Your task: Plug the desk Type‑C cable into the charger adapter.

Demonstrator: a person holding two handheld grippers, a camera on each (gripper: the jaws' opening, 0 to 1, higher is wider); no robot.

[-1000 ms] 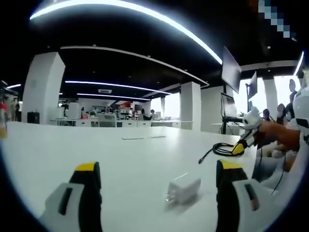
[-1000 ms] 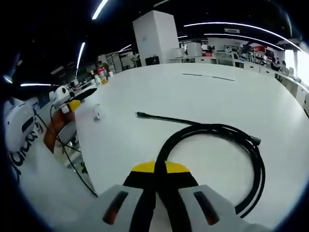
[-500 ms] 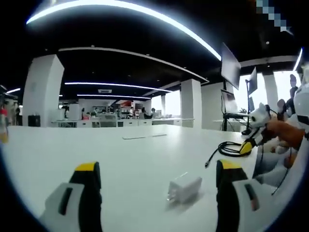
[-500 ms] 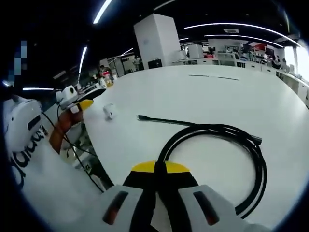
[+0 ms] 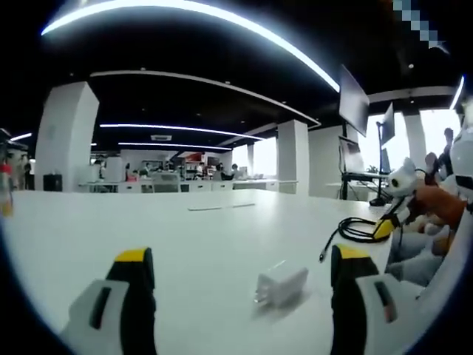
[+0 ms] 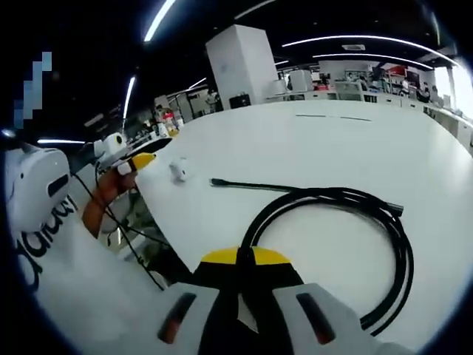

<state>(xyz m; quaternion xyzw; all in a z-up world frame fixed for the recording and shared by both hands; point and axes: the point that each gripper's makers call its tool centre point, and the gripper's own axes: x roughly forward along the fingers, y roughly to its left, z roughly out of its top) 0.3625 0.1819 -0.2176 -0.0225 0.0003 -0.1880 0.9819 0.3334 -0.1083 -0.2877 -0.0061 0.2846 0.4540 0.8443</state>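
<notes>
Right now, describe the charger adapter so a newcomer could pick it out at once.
Start at the big white table. Between the open left gripper's yellow-tipped jaws lies the charger adapter, a small white block lying on its side. It is apart from the black cable held by the right gripper, and is the white boxy thing on the tabletop.

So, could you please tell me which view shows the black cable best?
The right gripper view: the black cable lies coiled on the white table, its plug end stretching out, with the right gripper shut on it. The left gripper view shows it small, at the right edge.
</notes>
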